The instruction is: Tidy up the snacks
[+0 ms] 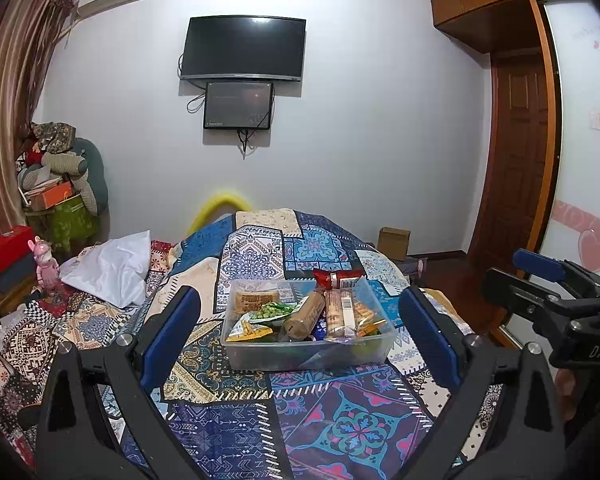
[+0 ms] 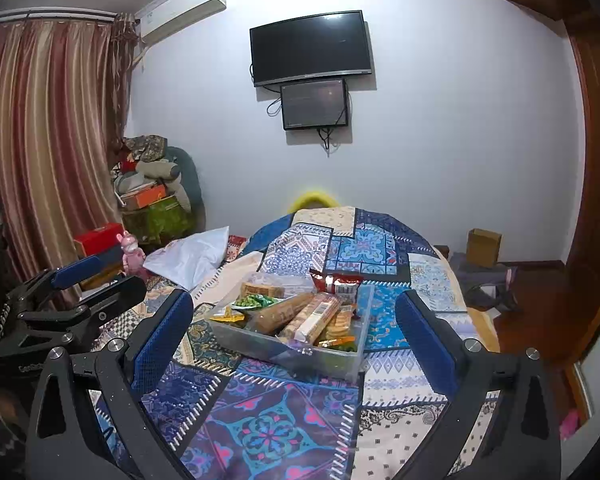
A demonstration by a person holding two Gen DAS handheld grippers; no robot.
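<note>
snacks [image 1: 300, 312] crowd a clear rectangular plastic tub [image 1: 308, 354] on patchwork cloth [image 1: 340, 420].

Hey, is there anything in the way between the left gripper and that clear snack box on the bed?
Nothing visible. The left gripper has its jaws wide open, facing the clear snack box, with only bare patterned bedspread between them. The right gripper sits off to the side.
</note>
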